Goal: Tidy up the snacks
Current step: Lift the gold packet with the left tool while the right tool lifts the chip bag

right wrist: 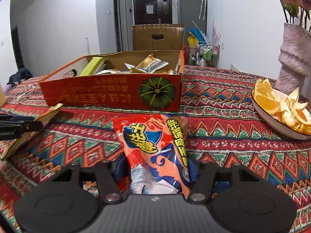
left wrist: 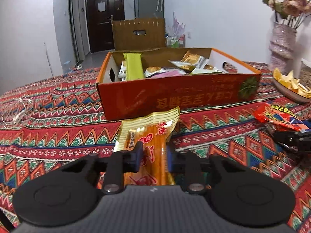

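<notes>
Two snack packs sit on the bench in front of the orange box: left gripper has its jaws clenched on the yellow pack, right gripper jaws straddle the red pack, can't tell if they're pressing

The left gripper points forward and down, its 2 fingers pinched close on a yellow snack packet; the right gripper points likewise, its fingers set wider around a red snack bag
</notes>
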